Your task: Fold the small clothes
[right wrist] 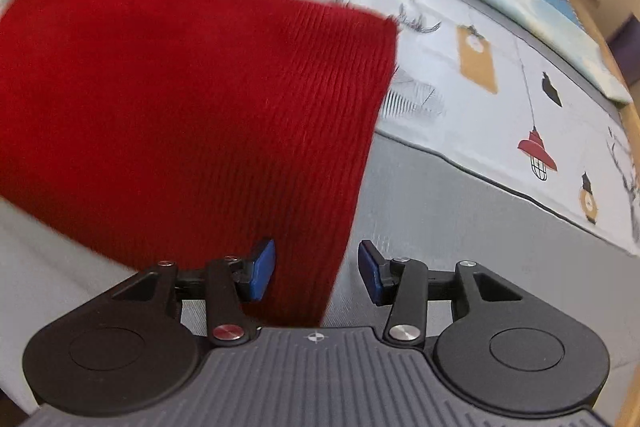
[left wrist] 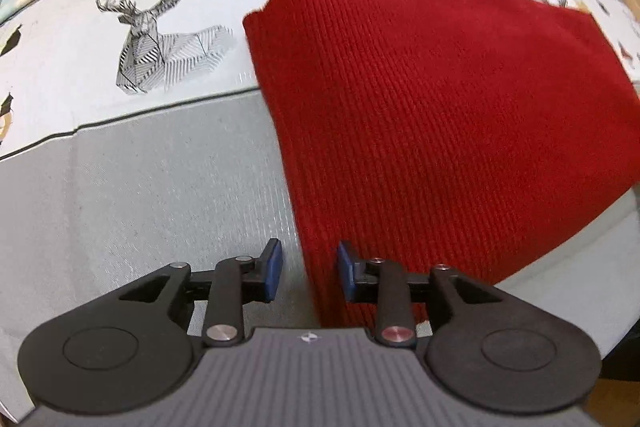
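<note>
Nearest in the left wrist view, the left gripper (left wrist: 308,275) pointed steeply down, jaws spread, blue pads (left wrist: 273,269) clear of the cloth; the near left edge of the red knit garment (left wrist: 432,115) ran down through the gap between them, touched by neither pad as far as could be seen. In the right wrist view, the right gripper (right wrist: 316,273) stood likewise, jaws spread wider, with the garment's near right corner lying between the pads (right wrist: 262,269) but not pinched. So neither gripper held anything. Beyond the fingers, the garment lay flat on the tablecloth (left wrist: 132,195), its near part over the plain grey band and its far part over the white printed area. It read as a compact oblong with fairly straight sides and no sleeves showing; probably at least one fold was already laid. Judged from that, the task seemed well along, with perhaps one more fold or a tidying left. Farther off, a printed deer (left wrist: 160,39) sat left of the garment, and a red lamp print (right wrist: 536,151) to its right. The far edge was blurred.
</note>
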